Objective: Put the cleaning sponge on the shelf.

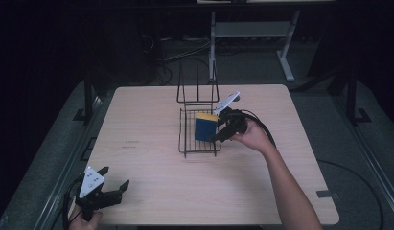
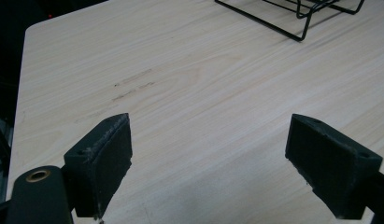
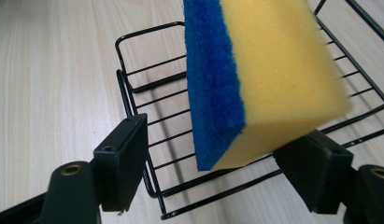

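Blue-and-yellow sponge [image 3: 255, 79] stands in the wire rack [image 3: 133, 88], between the right gripper [image 3: 227, 163]'s wide-open, non-gripping jaws

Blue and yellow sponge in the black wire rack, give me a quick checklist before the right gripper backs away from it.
1. Blue and yellow sponge inside the black wire rack: ok, it stands on edge over the rack's wires.
2. Right gripper let go: cannot tell fully; the left jaw stands apart from the blue face, but the right jaw sits close against the yellow side.
3. Sponge will stay standing alone: cannot tell; it looks tilted.
4. Rack flat on the light wooden table: ok.
5. Left gripper out of the way: ok, it is at the table's near left corner, jaws open with nothing between them.
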`<state>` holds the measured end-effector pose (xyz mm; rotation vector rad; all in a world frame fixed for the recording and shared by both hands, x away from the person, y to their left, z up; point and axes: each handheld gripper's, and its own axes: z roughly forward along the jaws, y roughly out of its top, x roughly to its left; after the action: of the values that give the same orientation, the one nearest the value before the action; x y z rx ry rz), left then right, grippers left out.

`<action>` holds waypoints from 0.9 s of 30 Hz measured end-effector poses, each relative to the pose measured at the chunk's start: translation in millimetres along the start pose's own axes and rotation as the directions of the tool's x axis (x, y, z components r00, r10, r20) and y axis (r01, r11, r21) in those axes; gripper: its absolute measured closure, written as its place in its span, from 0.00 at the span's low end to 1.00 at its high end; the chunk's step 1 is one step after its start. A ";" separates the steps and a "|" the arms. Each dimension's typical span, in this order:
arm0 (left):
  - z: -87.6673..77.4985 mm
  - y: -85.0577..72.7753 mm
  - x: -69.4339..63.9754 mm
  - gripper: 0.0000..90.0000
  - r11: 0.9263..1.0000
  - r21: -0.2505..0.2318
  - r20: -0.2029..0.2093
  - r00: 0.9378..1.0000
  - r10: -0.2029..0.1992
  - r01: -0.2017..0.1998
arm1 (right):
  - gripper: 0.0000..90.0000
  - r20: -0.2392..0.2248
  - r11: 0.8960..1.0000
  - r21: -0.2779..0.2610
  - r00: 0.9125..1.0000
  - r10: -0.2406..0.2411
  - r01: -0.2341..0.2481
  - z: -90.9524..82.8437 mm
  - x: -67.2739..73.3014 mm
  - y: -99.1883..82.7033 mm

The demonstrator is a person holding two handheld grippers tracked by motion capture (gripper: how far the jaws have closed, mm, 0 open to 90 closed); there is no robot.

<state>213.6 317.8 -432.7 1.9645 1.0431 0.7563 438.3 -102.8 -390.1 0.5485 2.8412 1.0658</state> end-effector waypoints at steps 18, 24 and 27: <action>0.5 0.7 -1.4 0.16 1.000 -0.001 0.004 1.000 0.005 -0.005 | 0.24 0.010 1.000 -0.003 1.000 0.019 -0.019 -11.9 2.8 -13.7; 0.2 0.5 -1.5 0.16 1.000 -0.003 0.005 1.000 0.004 -0.004 | 0.24 0.006 1.000 0.009 1.000 0.022 -0.022 -15.1 4.4 -16.9; 0.2 0.6 -1.3 0.16 1.000 -0.001 0.003 1.000 0.005 -0.005 | 0.24 0.011 1.000 0.009 1.000 0.021 -0.021 -17.9 5.9 -17.2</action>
<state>213.3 316.4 -432.5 1.9671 1.0363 0.7561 424.3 -123.9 -387.2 0.5846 2.8385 1.0511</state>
